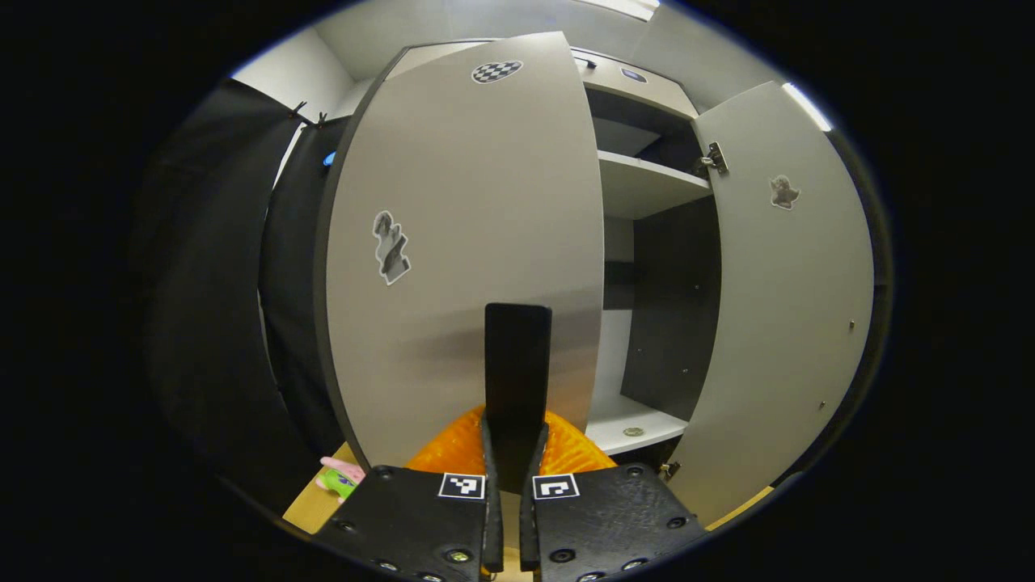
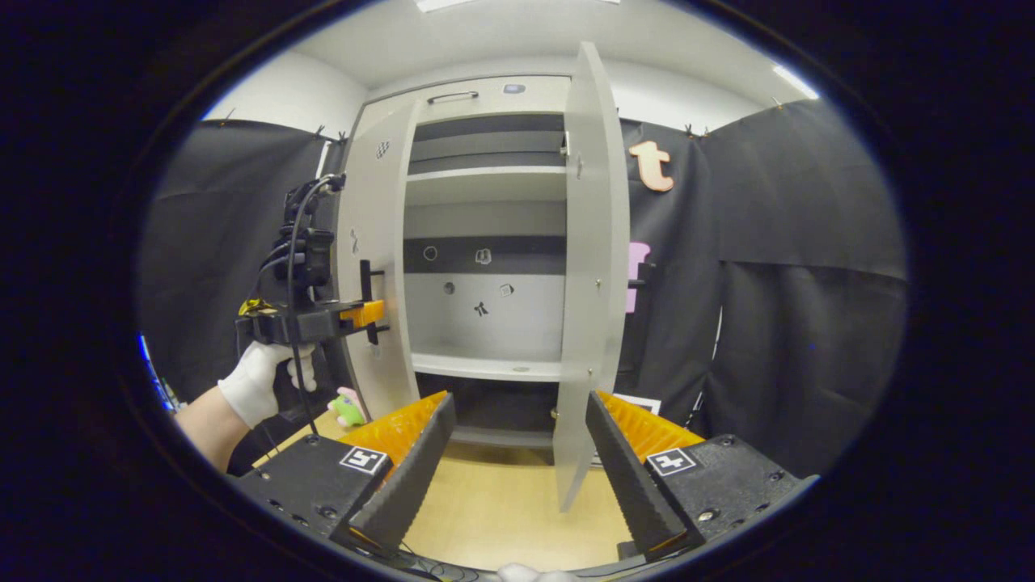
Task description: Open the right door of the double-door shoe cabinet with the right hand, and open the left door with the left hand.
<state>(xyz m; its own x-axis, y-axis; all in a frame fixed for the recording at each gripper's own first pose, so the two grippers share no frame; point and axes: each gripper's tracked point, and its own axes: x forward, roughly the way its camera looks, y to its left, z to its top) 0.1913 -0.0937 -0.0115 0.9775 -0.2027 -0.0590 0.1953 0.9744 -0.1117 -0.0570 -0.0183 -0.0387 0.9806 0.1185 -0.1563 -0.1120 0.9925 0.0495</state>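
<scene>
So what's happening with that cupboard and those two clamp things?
A person is opening a double-door shoe cabinet with a handheld gripper in each hand. The right door already stands wide open, and the right gripper sits back from it, jaws spread and holding nothing. The left gripper, held in a gloved hand, is at the edge of the left door, which is partly swung out. The shelves inside look mostly bare.

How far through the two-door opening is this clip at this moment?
Nearly finished. Done: the right door stands wide open, and the right tool is open and clear of it. In hand: the left tool is at the left door's handle, with that door swung partly out, shelves exposed. Left: finish swinging it open and let go.
</scene>
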